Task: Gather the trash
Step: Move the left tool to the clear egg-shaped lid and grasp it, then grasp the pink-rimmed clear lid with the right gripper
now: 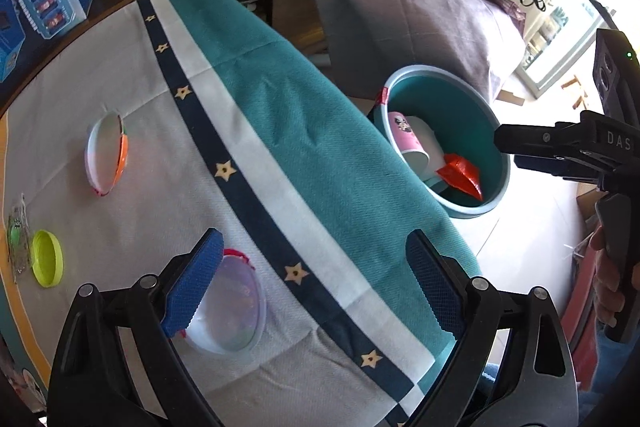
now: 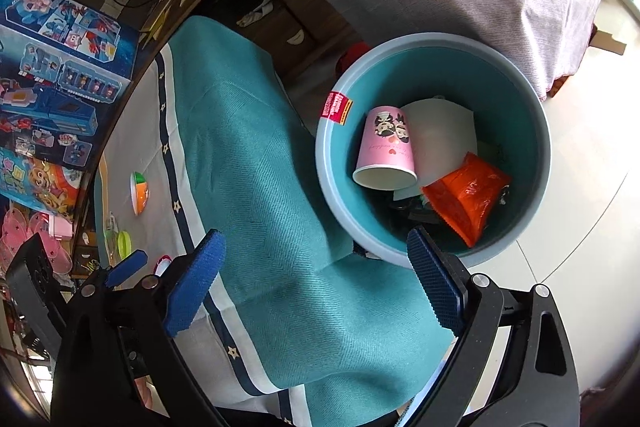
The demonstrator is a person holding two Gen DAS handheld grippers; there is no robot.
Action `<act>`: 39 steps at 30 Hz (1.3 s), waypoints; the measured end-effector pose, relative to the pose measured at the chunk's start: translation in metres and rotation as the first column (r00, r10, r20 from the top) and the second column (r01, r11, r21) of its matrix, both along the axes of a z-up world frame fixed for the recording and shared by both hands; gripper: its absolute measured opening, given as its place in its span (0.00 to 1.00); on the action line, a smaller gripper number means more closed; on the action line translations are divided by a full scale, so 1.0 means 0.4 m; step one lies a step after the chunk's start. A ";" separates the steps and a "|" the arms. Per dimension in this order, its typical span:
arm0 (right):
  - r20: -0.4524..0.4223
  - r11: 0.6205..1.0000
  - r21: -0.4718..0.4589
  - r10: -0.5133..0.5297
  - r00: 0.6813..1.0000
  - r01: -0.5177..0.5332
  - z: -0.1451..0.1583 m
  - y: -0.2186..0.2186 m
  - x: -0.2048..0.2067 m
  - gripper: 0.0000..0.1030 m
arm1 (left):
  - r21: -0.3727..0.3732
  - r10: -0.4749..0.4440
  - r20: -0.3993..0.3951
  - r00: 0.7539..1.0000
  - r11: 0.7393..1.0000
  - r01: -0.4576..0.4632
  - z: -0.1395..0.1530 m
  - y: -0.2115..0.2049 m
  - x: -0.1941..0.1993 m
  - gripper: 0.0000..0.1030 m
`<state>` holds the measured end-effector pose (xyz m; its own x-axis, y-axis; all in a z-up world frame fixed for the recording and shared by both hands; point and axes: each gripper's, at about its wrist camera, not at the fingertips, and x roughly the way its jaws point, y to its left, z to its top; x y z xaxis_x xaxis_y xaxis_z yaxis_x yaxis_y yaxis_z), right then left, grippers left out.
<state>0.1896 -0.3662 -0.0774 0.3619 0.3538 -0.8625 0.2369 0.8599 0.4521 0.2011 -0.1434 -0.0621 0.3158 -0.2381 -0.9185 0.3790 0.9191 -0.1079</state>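
Your left gripper [image 1: 316, 291] hangs over the counter [image 1: 60, 131] with its blue pads spread wide and nothing between them. A clear plastic lid [image 1: 230, 311] with a red tab lies on the white part of the cloth [image 1: 280, 131], partly hidden behind the left pad [image 1: 192, 291]; whether pad and lid touch you cannot tell from this view. Farther along the cloth a second lid [image 1: 106, 155], orange-edged, stands tilted on its rim, and near the counter's edge a green cap [image 1: 48, 259] lies just beside a crumpled clear wrapper [image 1: 18, 239].

Your right gripper [image 2: 316, 287] is over the teal fold of the cloth [image 2: 256, 163] where it drapes off the counter, its fingers also wide apart and holding nothing. Its right pad [image 2: 436, 287] overlaps the near rim of the bin [image 2: 536, 115], which stands on the floor just beside the counter. Inside the bin a pink cup [image 2: 384, 151] lies on its side, open end toward you, against white paper [image 2: 444, 143], and an orange packet [image 2: 468, 195] rests beside them (darker scraps sit underneath, too shadowed to name). A red label [image 2: 338, 107] sticks to the bin's rim.
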 end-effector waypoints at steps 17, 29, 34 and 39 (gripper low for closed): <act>-0.068 0.992 0.016 0.129 0.989 -0.129 -0.040 0.208 0.006 0.86 | 0.014 0.026 -0.073 0.997 1.000 -0.026 -0.089 0.174 -0.052 0.90; -0.093 0.990 0.001 0.137 0.986 -0.138 -0.055 0.244 0.023 0.86 | -0.011 -0.011 -0.051 0.999 1.000 0.011 -0.104 0.161 -0.032 0.82; -0.096 0.988 -0.001 0.154 0.983 -0.155 -0.054 0.282 0.045 0.86 | -0.029 -0.006 -0.025 1.000 1.000 0.005 -0.095 0.164 -0.030 0.53; -0.077 0.978 -0.014 0.207 0.975 -0.208 -0.036 0.360 0.087 0.86 | -0.088 0.100 -0.025 0.995 0.991 -0.102 -0.069 0.271 -0.003 0.53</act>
